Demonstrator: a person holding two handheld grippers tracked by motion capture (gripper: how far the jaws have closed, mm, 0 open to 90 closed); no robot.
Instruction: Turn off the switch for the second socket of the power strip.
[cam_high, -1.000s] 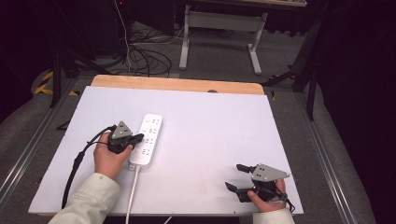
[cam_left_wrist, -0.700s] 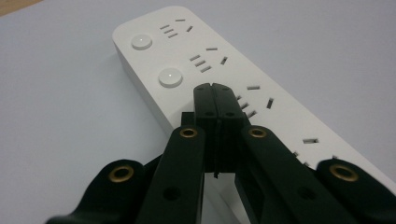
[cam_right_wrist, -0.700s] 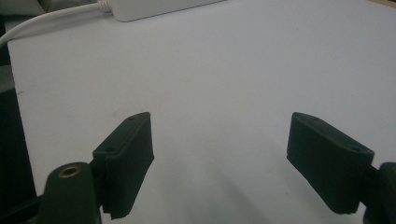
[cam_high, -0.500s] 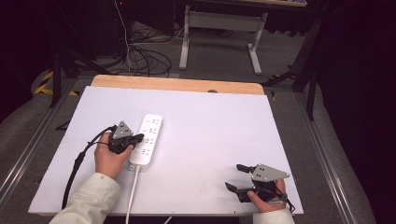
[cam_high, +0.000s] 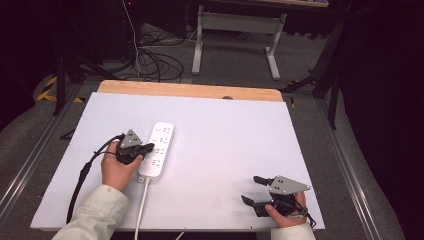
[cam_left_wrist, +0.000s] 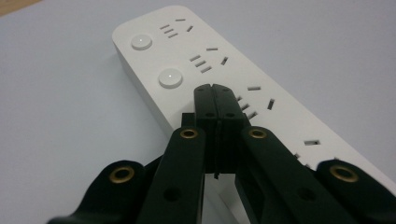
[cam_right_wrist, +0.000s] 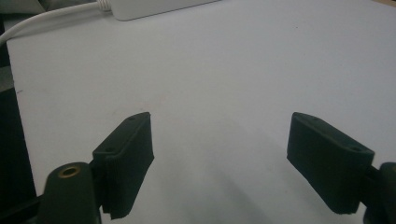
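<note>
Two grippers at work over one white desk top (cam_high: 225, 150).

Item 1, left half of the desk: left gripper (cam_left_wrist: 215, 89), black, jaws pressed together with nothing between them. Their tips rest on or just above the white plastic power strip (cam_high: 159, 150), beside its second round push-button (cam_left_wrist: 170, 78); contact cannot be confirmed.

Item 2: the power strip lies flat, lengthwise toward the far edge, its white cord (cam_high: 141, 210) running off the near edge.

Item 3, near right corner: right gripper (cam_high: 257, 192), black with grey plate, jaws spread wide, empty, well apart from the strip.

Status, as judged: button-pressing is under way; no plug is seated; the remaining buttons are not yet addressed.
</note>
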